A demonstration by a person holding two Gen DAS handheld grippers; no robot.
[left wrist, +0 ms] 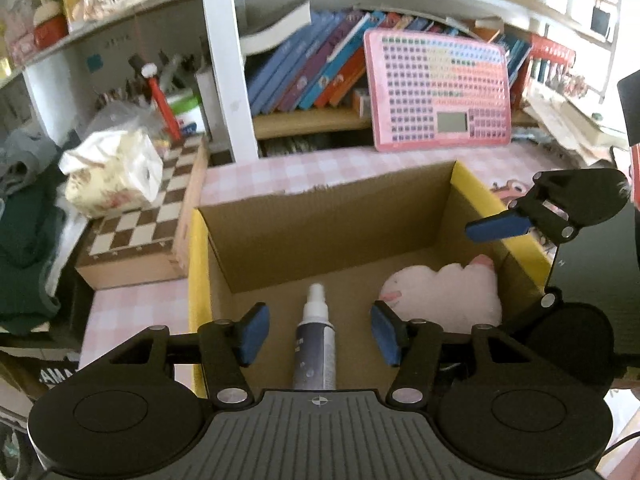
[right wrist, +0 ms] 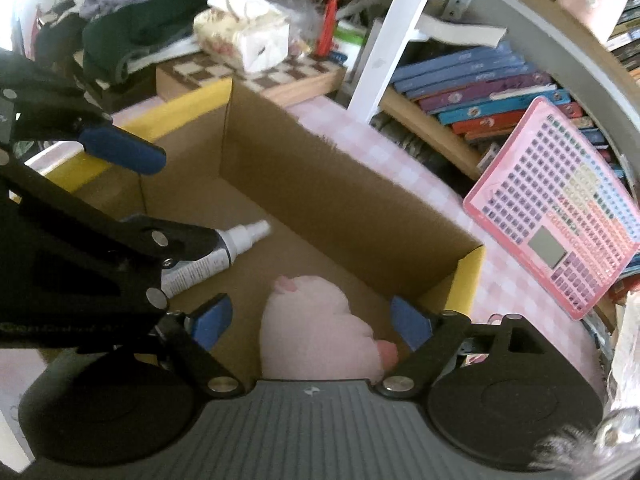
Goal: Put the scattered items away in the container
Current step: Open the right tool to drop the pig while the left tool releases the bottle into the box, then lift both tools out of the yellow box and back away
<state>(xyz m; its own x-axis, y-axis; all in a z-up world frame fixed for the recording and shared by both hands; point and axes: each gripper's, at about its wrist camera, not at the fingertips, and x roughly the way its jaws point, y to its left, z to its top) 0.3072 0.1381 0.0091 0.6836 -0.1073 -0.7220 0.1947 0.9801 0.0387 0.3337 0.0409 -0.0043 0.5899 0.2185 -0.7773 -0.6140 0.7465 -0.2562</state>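
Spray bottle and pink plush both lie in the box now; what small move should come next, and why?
Probably lift both grippers straight up out of the cardboard box. The spray bottle and pink plush rest on its floor, and the left gripper and right gripper stand open, pads clear.

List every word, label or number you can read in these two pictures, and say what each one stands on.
None reads in full.
Spray bottle: label letters too blurred.
Pink keyboard toy: key marks too small.
Book spines: titles blurred.
Left gripper: white lettering on its body in the right wrist view, too blurred.
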